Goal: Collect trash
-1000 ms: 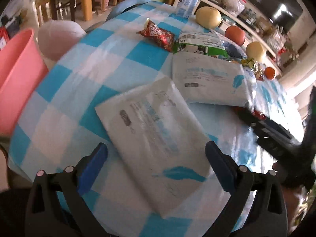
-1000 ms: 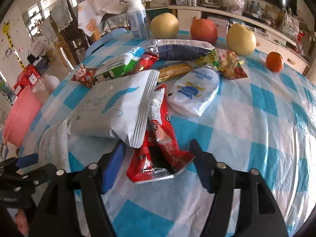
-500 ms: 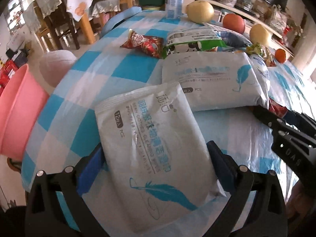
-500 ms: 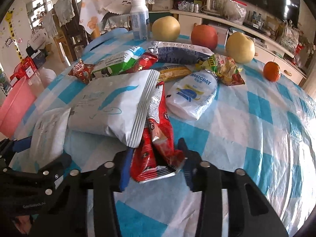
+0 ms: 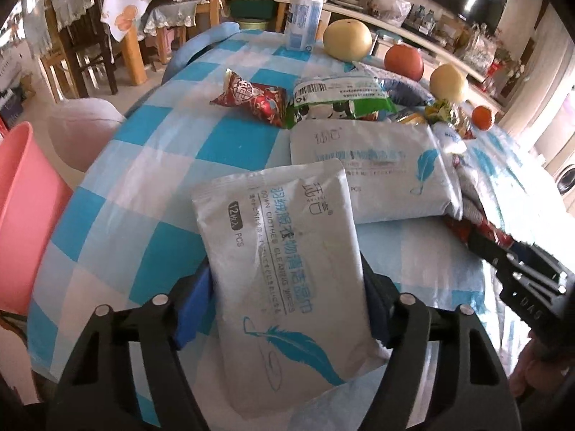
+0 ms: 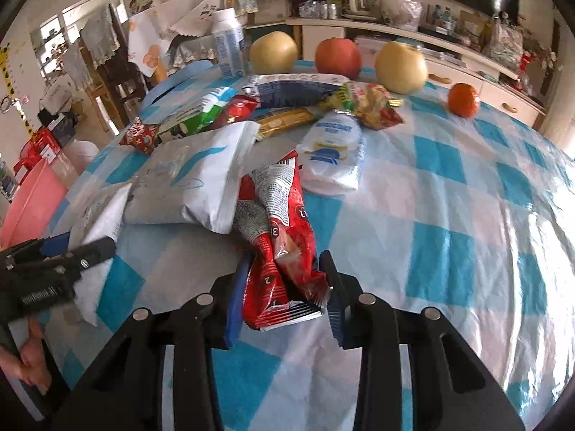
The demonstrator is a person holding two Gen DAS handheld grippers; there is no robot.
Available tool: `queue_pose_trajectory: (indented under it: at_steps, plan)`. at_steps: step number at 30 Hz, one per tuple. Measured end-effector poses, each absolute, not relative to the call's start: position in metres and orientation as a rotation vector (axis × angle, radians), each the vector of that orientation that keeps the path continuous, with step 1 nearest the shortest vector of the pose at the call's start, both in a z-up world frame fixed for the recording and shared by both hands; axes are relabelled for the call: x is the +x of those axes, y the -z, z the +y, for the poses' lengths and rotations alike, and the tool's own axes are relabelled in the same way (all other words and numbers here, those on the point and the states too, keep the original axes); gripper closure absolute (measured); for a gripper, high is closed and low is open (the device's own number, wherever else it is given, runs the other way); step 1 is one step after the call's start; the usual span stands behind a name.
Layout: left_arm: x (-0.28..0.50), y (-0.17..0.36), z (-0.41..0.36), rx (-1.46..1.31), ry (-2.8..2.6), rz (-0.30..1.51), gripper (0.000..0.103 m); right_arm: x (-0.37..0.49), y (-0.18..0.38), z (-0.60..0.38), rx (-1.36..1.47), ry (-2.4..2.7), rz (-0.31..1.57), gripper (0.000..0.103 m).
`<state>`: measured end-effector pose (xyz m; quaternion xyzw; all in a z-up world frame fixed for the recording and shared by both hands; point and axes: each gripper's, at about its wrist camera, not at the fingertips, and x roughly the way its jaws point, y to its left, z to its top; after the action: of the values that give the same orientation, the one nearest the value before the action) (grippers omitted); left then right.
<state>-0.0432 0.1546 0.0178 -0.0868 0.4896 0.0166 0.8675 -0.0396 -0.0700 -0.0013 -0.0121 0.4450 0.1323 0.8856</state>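
My left gripper [image 5: 284, 298] is shut on a white wipes pouch [image 5: 280, 251] with a blue feather print, lifted and tilted above the blue-checked table [image 5: 151, 165]. My right gripper [image 6: 284, 283] is shut on a crumpled red snack wrapper [image 6: 280, 222] that lies on the table. A second, larger white pouch [image 5: 370, 168] lies behind; it also shows in the right wrist view [image 6: 194, 176]. More wrappers lie further back: a red one [image 5: 251, 98], a green one [image 5: 341, 97] and a white packet [image 6: 334, 154].
A pink bin [image 5: 21, 215] and a white-lined bin [image 5: 82, 133] stand off the table's left edge. A bottle [image 5: 302, 14], pears [image 5: 346, 39], an apple [image 5: 402, 61] and an orange [image 6: 463, 98] stand at the far edge. Chairs stand beyond.
Both grippers have closed. The left one closed on the white pouch and raised it. The right one closed on the red wrapper.
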Motion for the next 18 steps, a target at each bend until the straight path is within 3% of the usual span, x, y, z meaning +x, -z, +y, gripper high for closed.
queue_pose_trajectory:
  at_steps: [18]
  plan:
    - [-0.056,-0.057,0.208,-0.37,0.05,0.89,0.036,-0.071,-0.027,-0.067,0.039,-0.231,0.869,0.065]
